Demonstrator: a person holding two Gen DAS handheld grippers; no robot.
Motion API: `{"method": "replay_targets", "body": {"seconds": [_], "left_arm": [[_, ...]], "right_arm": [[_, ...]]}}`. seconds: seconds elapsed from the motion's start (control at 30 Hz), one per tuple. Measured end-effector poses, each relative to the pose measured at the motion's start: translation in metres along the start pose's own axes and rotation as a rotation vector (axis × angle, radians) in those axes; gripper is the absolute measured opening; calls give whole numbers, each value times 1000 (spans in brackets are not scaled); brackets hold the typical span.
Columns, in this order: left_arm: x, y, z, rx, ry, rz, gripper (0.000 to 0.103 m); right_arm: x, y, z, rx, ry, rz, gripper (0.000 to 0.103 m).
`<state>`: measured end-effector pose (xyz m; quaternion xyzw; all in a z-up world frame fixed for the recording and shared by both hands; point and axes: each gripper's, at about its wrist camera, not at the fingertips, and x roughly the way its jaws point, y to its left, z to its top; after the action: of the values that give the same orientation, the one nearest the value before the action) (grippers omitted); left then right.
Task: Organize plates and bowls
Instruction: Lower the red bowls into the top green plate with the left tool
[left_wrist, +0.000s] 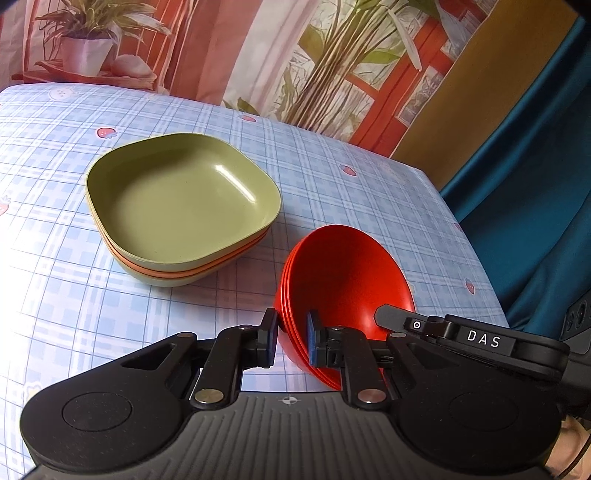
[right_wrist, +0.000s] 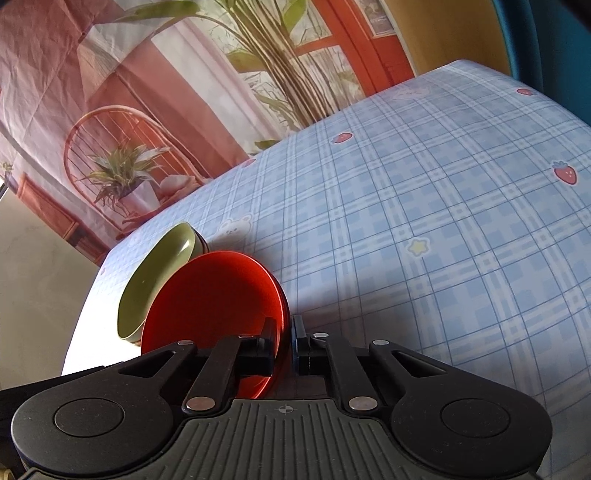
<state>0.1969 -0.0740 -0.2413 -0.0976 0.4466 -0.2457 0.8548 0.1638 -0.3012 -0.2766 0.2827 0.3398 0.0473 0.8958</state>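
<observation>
Red bowls (left_wrist: 347, 280) nested, rim clamped by both grippers' jaws; "DAS" on right gripper (left_wrist: 384, 317).

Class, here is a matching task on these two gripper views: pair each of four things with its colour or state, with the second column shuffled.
Things:
1. top square plate
2. stack of round bowls
3. tablecloth
4. left gripper

Descriptions:
A. blue check with strawberries
B. shut on a rim
C. green, lying on other plates
D. red, tilted, gripped from both sides

Pairs: 1-C, 2-D, 3-A, 4-B. The right gripper pinches the same stack's opposite rim.
</observation>
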Motion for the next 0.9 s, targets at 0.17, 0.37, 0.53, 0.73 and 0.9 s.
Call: {"method": "replay_targets", "body": {"seconds": [0.17, 0.37, 0.53, 0.73, 0.9], "left_arm": [[-6, 6, 4, -20, -8, -3, 17], [-18, 14, 18, -49, -26, -6, 17], [-36, 22, 35, -38, -71, 2, 17], [-50, 42, 55, -80, -106, 15, 17], [-50, 52, 68, -80, -119, 51, 17]], "right_arm": [[-1, 16, 10, -42, 29, -19, 7], [-1, 47, 32, -122, 65, -30, 7], [-1, 76, 51, -155, 67, -1, 7], [12, 112, 73, -191, 67, 32, 7], [30, 138, 87, -207, 61, 52, 7]]}}
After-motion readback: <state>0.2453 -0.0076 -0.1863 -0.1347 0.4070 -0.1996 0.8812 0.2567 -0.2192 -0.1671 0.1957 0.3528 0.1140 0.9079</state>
